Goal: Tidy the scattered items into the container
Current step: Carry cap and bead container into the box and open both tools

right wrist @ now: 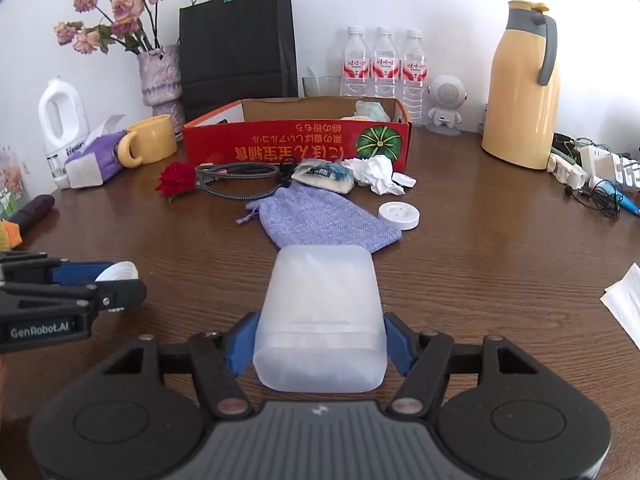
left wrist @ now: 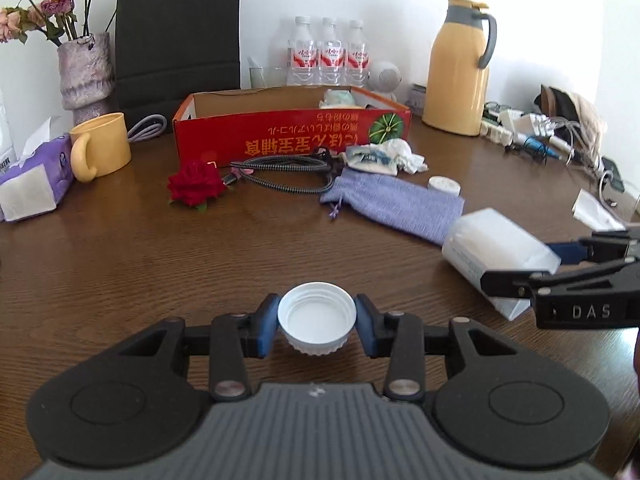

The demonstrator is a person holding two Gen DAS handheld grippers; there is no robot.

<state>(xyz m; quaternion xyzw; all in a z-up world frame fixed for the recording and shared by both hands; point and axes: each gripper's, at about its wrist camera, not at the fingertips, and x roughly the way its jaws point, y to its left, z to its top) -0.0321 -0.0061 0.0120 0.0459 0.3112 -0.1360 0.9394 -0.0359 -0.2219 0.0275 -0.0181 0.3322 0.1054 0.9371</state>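
Above the near edge of the tabletop (left wrist: pixel 120 272), the left gripper (left wrist: pixel 317 322) clamps a white cap (left wrist: pixel 317 320) and the right gripper (right wrist: pixel 320 344) grasps a translucent box (right wrist: pixel 322 320). Either could slip short of the red carton (right wrist: pixel 296 148) at the cluttered far edge by the white wall.

Red box (right wrist: pixel 296 148) hides its contents; white paper (right wrist: pixel 624 304) cut by right edge.

worktop (right wrist: pixel 480 264): glossy grained wood | cap (left wrist: pixel 317 322): smooth white plastic, ribbed | box (right wrist: pixel 320 320): frosted plastic | pouch (right wrist: pixel 320 220): woven cloth | container (right wrist: pixel 296 148): printed cardboard
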